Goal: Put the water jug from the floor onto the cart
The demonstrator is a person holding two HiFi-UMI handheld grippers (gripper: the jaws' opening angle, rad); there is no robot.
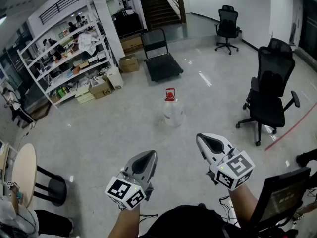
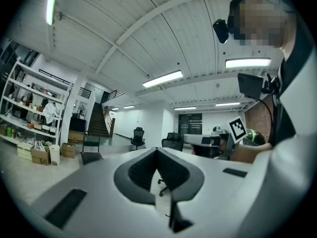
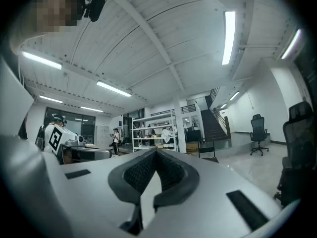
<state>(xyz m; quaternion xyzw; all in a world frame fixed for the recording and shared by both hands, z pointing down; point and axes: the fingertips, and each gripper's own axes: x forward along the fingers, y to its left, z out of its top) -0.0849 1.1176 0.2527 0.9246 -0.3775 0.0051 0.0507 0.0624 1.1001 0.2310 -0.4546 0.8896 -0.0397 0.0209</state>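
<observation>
Both grippers shut with nothing in them, jug sitting out on the floor

Head view: the water jug (image 1: pixel 173 110) is small from here, clear with a red top, upright on the floor between your grippers and the cart (image 1: pixel 161 58), well apart from both; can't tell how full it is, and only this view shows it. Left gripper view: your left gripper (image 2: pixel 157 150) has its jaw tips meeting, nothing between. Right gripper view: your right gripper (image 3: pixel 156 151) is the same, tips touching.
</observation>
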